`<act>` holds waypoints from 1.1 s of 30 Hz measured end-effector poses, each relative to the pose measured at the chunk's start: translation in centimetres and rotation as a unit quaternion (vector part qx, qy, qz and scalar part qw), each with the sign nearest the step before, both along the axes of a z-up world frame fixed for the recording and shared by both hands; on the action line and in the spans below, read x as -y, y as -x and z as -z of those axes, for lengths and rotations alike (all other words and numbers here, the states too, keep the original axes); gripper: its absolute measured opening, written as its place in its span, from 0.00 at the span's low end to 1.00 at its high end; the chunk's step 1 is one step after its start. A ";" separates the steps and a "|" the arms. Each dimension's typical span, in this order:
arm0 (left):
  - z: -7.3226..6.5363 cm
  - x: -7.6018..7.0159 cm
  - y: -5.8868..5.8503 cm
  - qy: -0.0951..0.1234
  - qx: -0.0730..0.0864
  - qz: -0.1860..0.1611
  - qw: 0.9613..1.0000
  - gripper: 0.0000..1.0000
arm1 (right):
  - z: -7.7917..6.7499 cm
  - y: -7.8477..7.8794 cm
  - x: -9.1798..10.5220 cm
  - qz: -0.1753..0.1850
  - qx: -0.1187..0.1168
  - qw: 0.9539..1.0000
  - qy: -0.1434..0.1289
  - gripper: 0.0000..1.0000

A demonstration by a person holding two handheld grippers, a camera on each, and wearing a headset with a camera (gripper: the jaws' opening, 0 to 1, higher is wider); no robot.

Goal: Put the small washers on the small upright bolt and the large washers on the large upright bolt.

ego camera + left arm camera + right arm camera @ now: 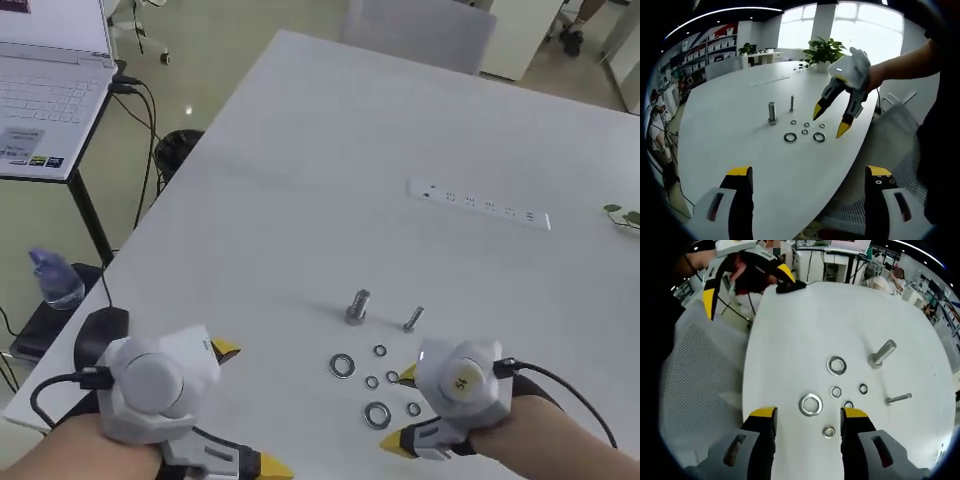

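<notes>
The large bolt [358, 306] and the thinner small bolt [413, 319] stand upright on the white table [300, 200]. In front of them lie two large washers [342, 365] [377, 414] and several small washers [380, 350]. My right gripper [400, 410] hovers open just right of the washers, and in its own view the open right gripper [809, 413] has a large washer [811, 404] just ahead of its yellow tips, apart from them. My left gripper [250, 408] is open at the table's near-left edge, away from the washers. The left gripper [808, 172] holds nothing.
A white power strip [478, 203] lies beyond the bolts. Off the table's left side are a laptop [50, 90] on a stand and a water bottle [55, 278]. A mesh chair [690, 380] sits below the near edge. A plant leaf [625, 215] pokes in at the right.
</notes>
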State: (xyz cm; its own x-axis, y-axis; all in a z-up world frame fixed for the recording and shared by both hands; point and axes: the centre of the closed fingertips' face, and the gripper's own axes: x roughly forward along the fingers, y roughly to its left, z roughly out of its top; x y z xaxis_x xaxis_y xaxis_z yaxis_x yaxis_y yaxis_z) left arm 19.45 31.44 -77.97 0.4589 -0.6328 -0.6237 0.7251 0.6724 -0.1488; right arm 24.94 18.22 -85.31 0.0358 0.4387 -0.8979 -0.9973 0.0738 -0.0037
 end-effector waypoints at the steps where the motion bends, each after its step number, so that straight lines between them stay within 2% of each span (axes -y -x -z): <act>1: 0.1 -0.1 0.0 0.000 0.000 0.001 1.000 0.93 | 0.2 0.0 0.0 -0.003 -0.001 1.000 0.003 0.51; 6: 0.1 -0.2 0.1 0.002 -0.006 0.004 1.000 0.91 | 1.1 0.1 -0.1 -0.007 -0.011 1.000 0.018 0.49; 8: -0.1 -0.3 0.0 0.003 -0.002 0.005 1.000 0.91 | 1.4 0.1 -0.1 -0.015 -0.009 1.000 0.022 0.49; 11: -0.3 -0.4 0.1 0.005 -0.003 0.005 1.000 0.91 | 1.7 0.0 -0.3 -0.019 -0.010 0.999 0.027 0.48; 17: 0.0 -0.8 0.1 0.001 -0.008 0.009 1.000 0.90 | 2.6 0.0 0.3 -0.036 -0.004 0.997 0.063 0.41; 19: 0.1 -1.0 0.1 -0.002 -0.008 0.011 1.000 0.90 | 2.5 0.0 0.1 -0.034 -0.007 0.998 0.056 0.41; 26: 0.3 -0.9 0.1 -0.004 -0.010 0.016 1.000 0.89 | 2.5 -0.1 0.0 -0.035 -0.004 0.998 0.057 0.37; 33: 0.7 -0.7 0.6 -0.006 -0.015 0.023 1.000 0.88 | 2.5 -0.3 -0.2 -0.033 -0.004 0.997 0.070 0.31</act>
State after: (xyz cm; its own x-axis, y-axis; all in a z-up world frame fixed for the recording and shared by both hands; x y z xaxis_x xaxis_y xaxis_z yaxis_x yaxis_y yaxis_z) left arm 18.89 32.14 -78.64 0.4109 -0.6453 -0.6440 0.7505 0.6405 -0.1630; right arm 25.20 18.46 -87.80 0.0045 0.3098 -0.9508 -1.0000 0.0081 -0.0020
